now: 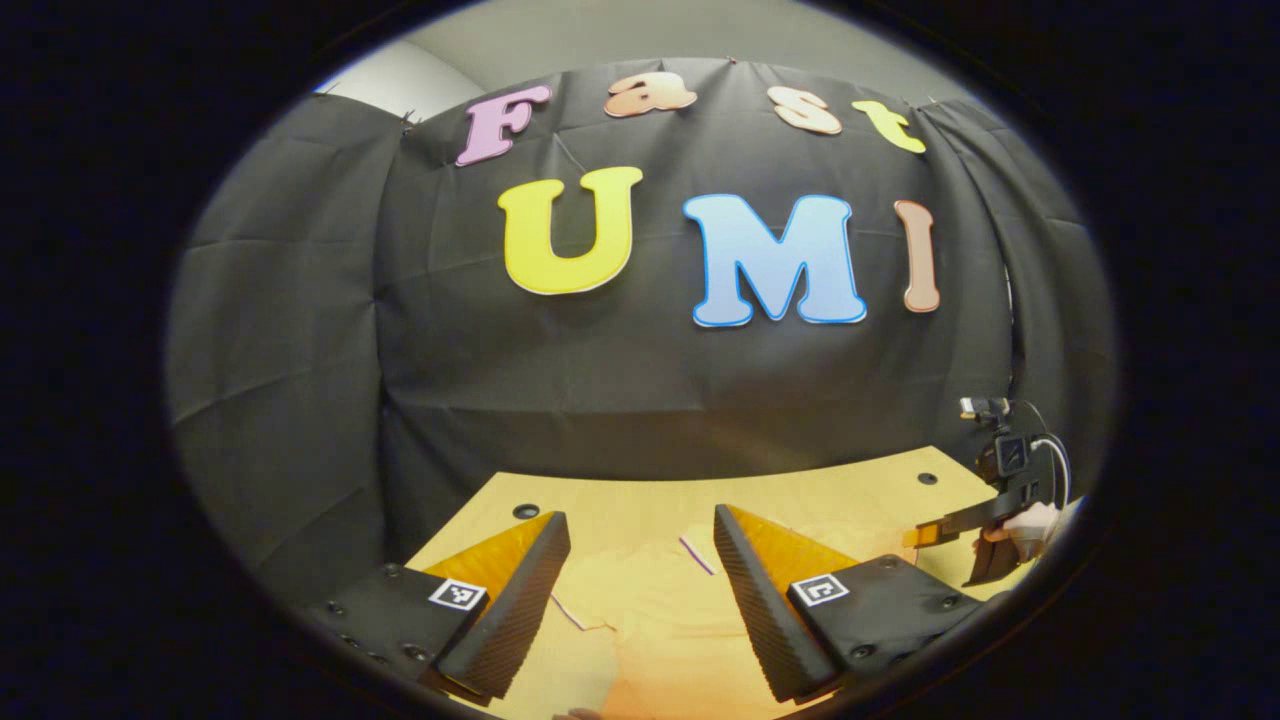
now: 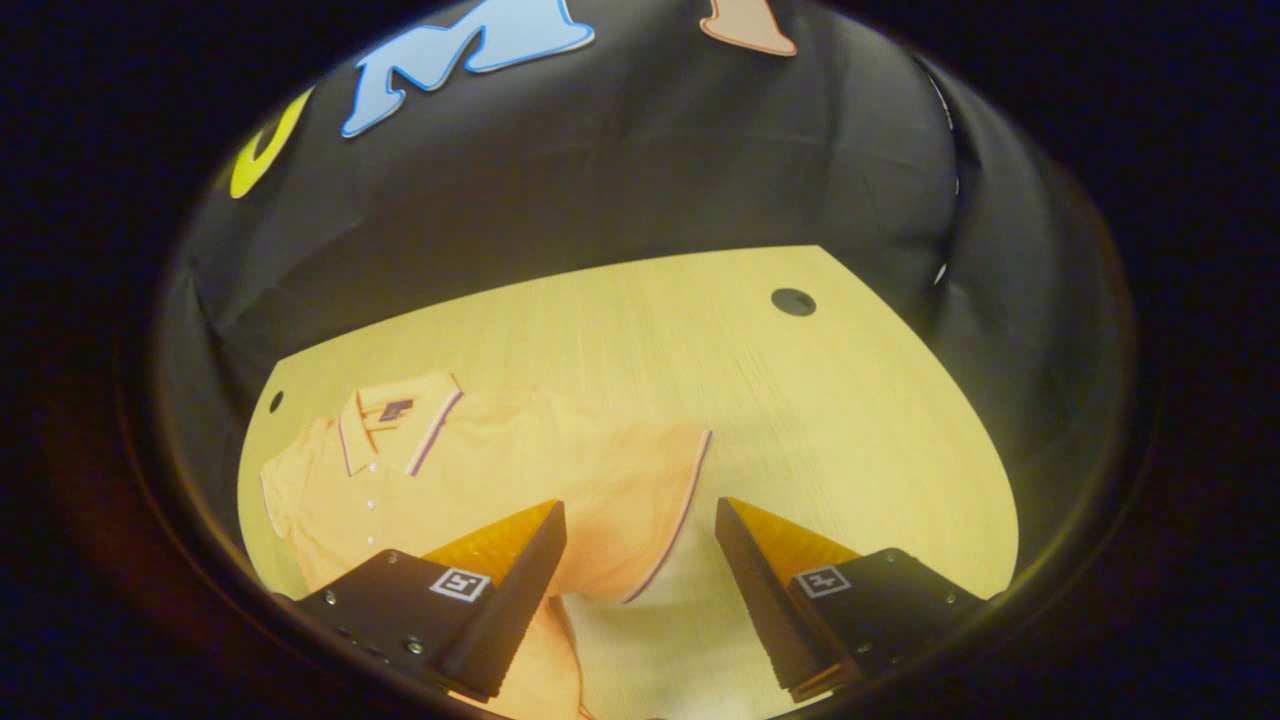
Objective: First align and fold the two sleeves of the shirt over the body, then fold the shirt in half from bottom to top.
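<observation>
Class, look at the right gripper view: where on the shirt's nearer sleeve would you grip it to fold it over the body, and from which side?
Probably grip the sleeve at its striped cuff edge, coming from the bare table side. The cuff lies flat and free between the open right tongs, pointing away from the collar.

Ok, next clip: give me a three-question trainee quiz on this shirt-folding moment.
1. True or false: the right gripper is shut on the shirt.
2. Which part of the shirt lies between the right gripper's fingers? A collar, B sleeve, C bottom hem.
3. What surface does the shirt lie on?

Key: 1 false, the fingers stand apart. 2 B, the sleeve with its dark-trimmed edge. 3 The wooden table.
</observation>
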The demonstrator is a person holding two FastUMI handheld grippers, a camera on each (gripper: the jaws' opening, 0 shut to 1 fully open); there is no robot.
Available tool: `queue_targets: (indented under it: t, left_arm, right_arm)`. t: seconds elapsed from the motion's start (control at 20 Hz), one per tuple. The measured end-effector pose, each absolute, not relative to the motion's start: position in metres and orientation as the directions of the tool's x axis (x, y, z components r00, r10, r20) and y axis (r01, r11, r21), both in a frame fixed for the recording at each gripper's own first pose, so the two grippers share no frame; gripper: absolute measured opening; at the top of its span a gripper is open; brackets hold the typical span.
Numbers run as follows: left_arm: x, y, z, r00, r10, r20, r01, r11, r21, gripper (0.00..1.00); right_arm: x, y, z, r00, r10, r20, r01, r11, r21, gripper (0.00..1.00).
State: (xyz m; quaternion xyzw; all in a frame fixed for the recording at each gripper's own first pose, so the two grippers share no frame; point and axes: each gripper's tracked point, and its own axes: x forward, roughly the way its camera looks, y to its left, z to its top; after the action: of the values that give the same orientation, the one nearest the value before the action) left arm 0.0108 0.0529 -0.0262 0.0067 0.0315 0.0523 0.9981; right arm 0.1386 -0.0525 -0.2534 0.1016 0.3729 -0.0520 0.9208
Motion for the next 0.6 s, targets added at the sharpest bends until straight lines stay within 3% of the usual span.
queue_targets:
  t: [0.45,0.6]
  left_arm:
    - [0.023,0.069,-0.034,0.986,0.138,-0.092,-0.135,0.990,0.032,0.95]
    - [0.026,0.066,-0.036,0.986,0.135,-0.096,-0.132,0.991,0.032,0.96]
  right_arm:
    - [0.144,-0.057,-0.301,0.625,-0.065,-0.778,0.191,0.979,0.072,0.95]
    - [0.147,-0.053,-0.301,0.649,-0.059,-0.759,0.181,0.980,0.079,0.95]
